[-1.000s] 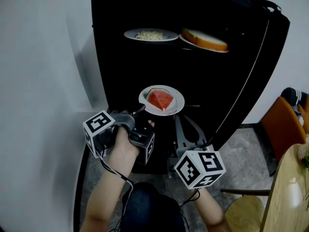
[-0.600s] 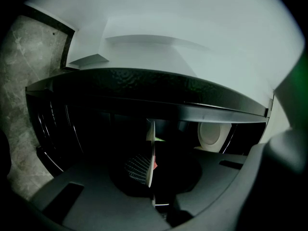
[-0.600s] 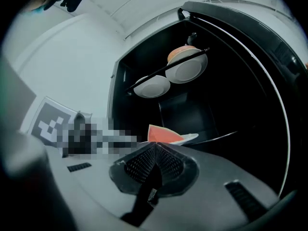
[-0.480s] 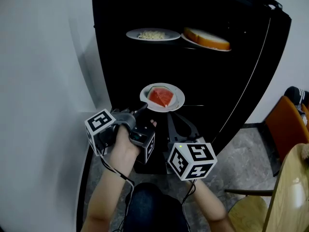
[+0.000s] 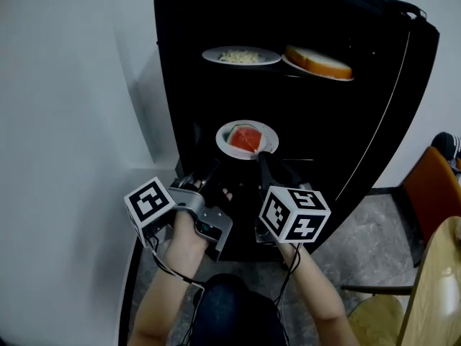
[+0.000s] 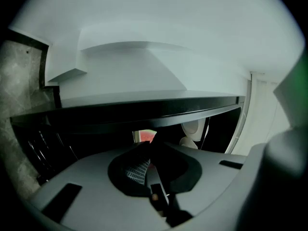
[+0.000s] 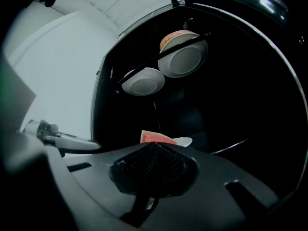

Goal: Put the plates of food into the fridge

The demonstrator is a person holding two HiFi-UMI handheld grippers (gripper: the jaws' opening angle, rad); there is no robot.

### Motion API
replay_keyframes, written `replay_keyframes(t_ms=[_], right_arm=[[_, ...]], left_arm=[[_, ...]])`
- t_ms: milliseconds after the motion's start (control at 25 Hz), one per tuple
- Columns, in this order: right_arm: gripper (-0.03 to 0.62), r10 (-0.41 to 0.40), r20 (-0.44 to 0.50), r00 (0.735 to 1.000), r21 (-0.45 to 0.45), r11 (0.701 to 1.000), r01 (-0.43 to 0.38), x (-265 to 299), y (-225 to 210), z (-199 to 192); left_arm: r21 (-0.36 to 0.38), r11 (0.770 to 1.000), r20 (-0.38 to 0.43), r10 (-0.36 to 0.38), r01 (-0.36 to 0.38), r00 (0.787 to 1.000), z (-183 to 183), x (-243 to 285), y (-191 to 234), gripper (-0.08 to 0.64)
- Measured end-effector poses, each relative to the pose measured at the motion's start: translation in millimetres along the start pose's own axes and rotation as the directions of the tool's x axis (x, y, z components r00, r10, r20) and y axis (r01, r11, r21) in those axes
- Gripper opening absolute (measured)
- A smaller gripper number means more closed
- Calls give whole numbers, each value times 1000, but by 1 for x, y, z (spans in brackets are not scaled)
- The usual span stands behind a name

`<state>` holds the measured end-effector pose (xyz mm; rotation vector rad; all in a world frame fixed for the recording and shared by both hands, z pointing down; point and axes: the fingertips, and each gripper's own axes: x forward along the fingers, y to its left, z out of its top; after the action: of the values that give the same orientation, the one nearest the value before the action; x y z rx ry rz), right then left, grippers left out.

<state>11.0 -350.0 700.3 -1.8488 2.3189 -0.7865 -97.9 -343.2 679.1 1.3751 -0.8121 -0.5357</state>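
Observation:
A white plate with a watermelon slice (image 5: pixel 247 139) (image 7: pixel 159 138) sits at mid height inside the dark open fridge (image 5: pixel 346 128). My right gripper (image 5: pixel 263 157) (image 7: pixel 154 144) is shut, its tips right at the plate's near rim; I cannot tell whether they touch. My left gripper (image 5: pixel 210 173) (image 6: pixel 150 147) is shut and holds nothing. It hangs a little below and left of the plate, which shows as a red patch (image 6: pixel 146 136) past its tips. On the upper shelf stand a plate of shredded food (image 5: pixel 241 55) and a plate of bread (image 5: pixel 319 62) (image 7: pixel 179 37).
A white wall (image 5: pixel 72 85) runs close along the fridge's left side. An orange chair (image 5: pixel 436 186) and a wooden table edge (image 5: pixel 441 287) stand at the right over a stone floor (image 5: pixel 367 229).
The watermelon plate has gone deeper into the fridge. My left gripper has drawn back from the plate's rim. My right gripper has come up from below, shut, and reached the plate's near rim.

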Motion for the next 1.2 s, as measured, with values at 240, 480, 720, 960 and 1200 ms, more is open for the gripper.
replay_keyframes(t_ms=[240,480,720,960,1200], right_arm=[[15,8,75,997,53,999,-12,-20,-3,9],[15,-12,227,974,-8,1000,14,-82,-4,25],[14,-32,252,967,-42,998,44,-112,-15,17],[14,-43,264,964,-21,999,50,-98,-22,18],[12,-51,354,934,-52,996,75,-74,0,88]], left_arm=[[371,928,-37,-26,38,999,-22,-19,-5,20],[836,547,3,-75,39,997,-60,-35,-23,18],[988,68,143,-116,-136,983,-81,-40,-40,18],[992,20,126,-122,-125,985,-81,-17,-48,18],[996,-39,70,-141,-77,987,-73,10,-100,18]])
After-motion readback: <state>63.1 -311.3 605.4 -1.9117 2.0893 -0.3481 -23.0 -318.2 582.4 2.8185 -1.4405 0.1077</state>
